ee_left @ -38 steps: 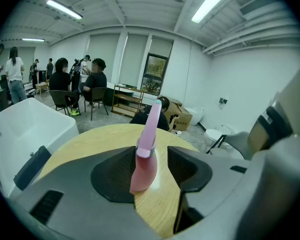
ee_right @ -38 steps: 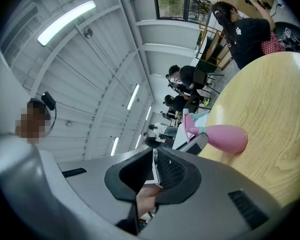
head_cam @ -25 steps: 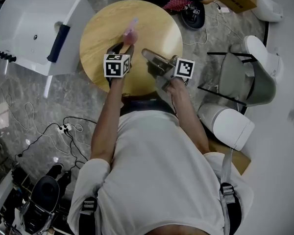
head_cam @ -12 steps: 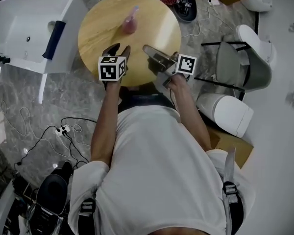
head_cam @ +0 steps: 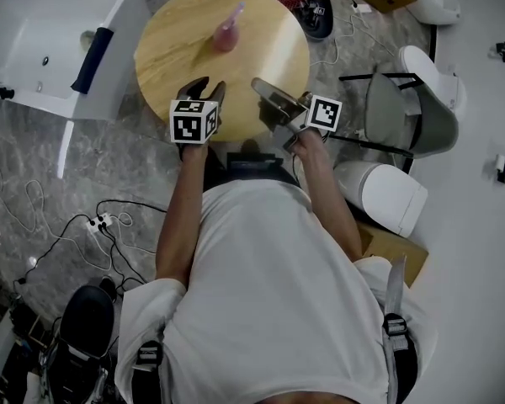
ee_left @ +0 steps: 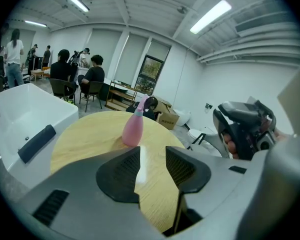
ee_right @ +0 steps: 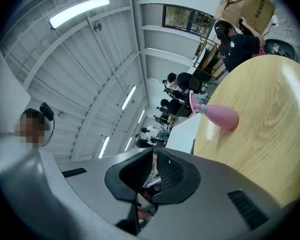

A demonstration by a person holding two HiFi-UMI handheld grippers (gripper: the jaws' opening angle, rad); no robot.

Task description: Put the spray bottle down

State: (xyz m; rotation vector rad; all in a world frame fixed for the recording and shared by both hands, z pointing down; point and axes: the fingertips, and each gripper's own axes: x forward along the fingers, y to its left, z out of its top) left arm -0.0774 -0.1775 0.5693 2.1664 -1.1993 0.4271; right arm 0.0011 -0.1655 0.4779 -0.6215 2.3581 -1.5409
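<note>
"Where is the bottle sitting?"

"The pink bottle (head_cam: pixel 227 34) is standing up on the far part of the round tabletop (head_cam: pixel 172 53). Nothing is touching it."

"What is the left gripper (ee_left: pixel 152 155) doing?"

"It is hanging over the near part of the tabletop. Its fingers (ee_left: pixel 124 174) are gaping apart, holding nothing."

"And the right gripper (ee_right: pixel 154 156)?"

"It is hanging near the left one, well apart from the bottle. Its fingers (ee_right: pixel 174 176) are pressing together on nothing."
</note>
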